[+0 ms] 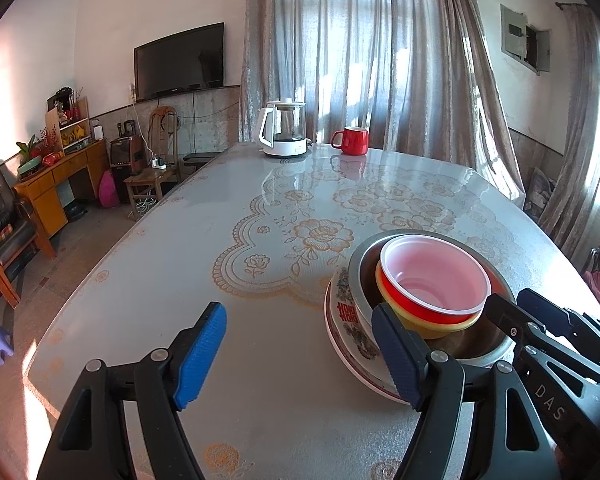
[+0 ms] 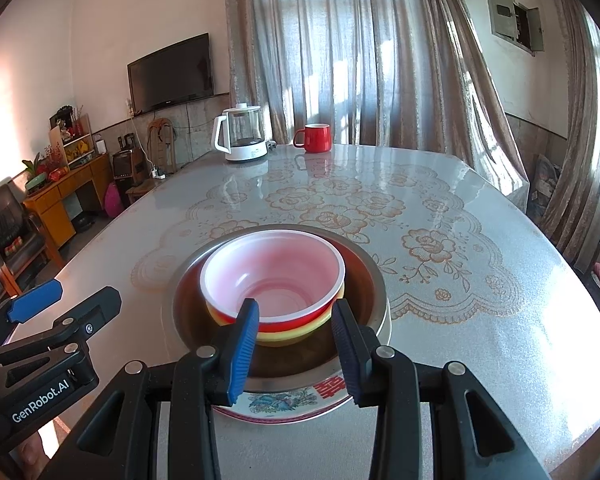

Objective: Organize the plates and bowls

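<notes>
A stack stands on the table: a patterned plate at the bottom, a metal bowl on it, a yellow bowl inside that, and a red bowl with a white inside on top. The same stack shows in the left wrist view, with the plate, metal bowl and red bowl. My right gripper is open, its fingers straddling the near rim of the red bowl. My left gripper is open and empty, just left of the stack.
The table has a grey floral cover. A white kettle and a red mug stand at its far edge. Curtains hang behind. A TV, cabinet and chairs stand to the left.
</notes>
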A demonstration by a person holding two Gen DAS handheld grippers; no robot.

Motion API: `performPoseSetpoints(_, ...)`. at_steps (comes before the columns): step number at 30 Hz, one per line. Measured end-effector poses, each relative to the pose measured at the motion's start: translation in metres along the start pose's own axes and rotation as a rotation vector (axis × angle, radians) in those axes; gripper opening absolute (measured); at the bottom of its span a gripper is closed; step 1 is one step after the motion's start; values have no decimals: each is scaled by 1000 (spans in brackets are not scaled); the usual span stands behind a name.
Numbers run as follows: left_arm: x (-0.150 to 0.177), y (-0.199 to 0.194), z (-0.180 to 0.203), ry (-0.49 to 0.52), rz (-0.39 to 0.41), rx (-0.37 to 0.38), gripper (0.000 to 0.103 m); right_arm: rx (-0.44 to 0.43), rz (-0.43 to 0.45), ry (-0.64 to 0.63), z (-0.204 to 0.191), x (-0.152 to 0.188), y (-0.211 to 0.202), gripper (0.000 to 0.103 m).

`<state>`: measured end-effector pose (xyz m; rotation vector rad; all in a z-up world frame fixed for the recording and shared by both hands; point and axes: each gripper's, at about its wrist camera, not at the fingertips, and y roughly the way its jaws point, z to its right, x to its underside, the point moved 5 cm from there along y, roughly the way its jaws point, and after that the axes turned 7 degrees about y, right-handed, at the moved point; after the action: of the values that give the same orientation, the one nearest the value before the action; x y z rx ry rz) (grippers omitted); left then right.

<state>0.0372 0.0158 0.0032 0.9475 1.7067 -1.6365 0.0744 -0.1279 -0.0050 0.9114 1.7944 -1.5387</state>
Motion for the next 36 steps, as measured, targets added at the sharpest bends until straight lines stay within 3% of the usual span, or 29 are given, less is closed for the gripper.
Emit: performPoseSetpoints(36, 0, 1, 2, 8, -3, 9, 77, -1, 1, -2, -1, 1, 2, 38)
